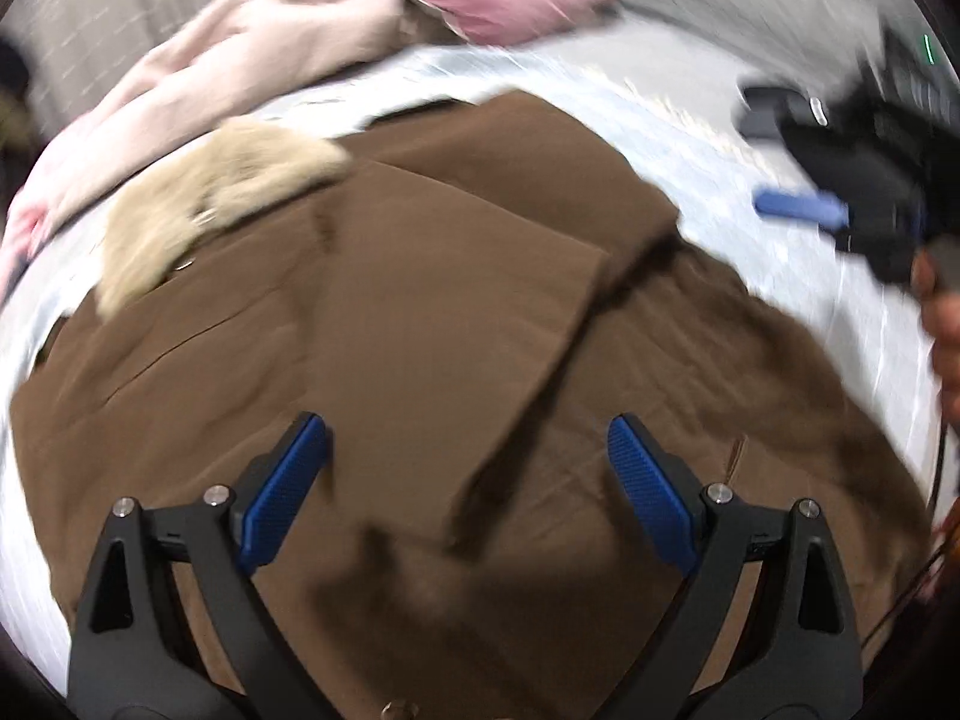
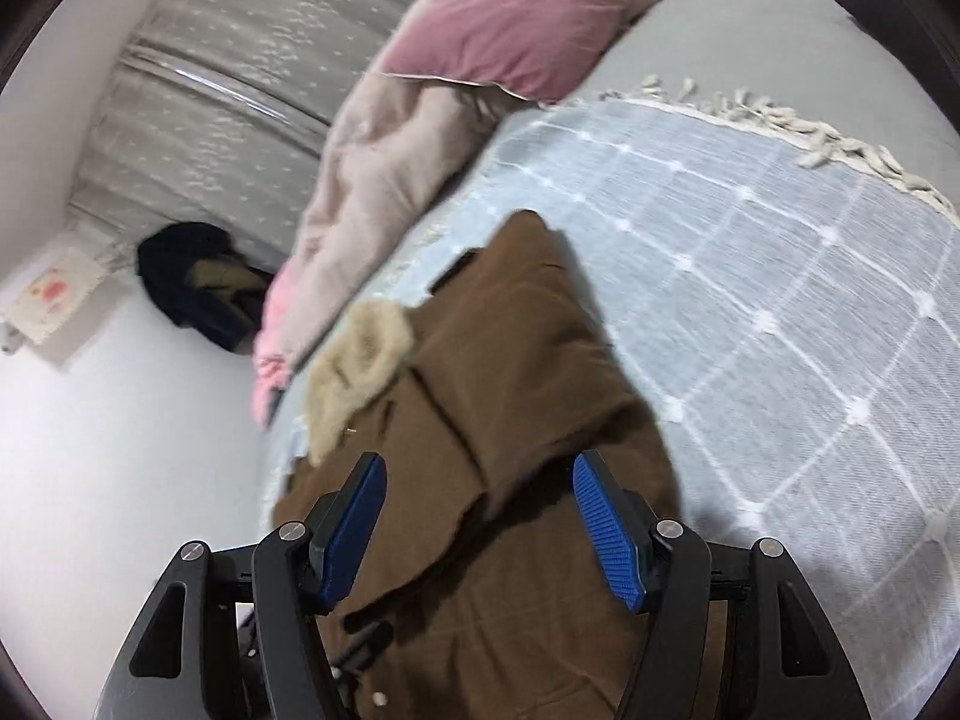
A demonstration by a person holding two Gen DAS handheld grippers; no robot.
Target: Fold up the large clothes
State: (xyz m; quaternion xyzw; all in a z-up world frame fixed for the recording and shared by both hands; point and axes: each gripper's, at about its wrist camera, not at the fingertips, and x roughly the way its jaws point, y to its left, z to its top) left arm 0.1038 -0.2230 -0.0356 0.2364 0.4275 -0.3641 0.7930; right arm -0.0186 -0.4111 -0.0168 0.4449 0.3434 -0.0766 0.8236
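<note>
Midway, it seems: on the bed [image 2: 780,276], a brown coat [image 1: 456,324] lies spread over the pale checked blanket [image 2: 750,228], one panel already folded across its middle, fur collar [image 1: 198,210] showing. Further folds appear to remain. Both left tongs [image 1: 468,456] and right tongs [image 2: 480,498] hover apart above it, holding nothing.

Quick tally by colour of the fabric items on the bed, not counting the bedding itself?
Brown: 1, the coat with its beige fur collar
Pale pink: 1, a garment
Rose pink: 1, a pillow
Total: 3, all lying on the blue blanket.
</note>
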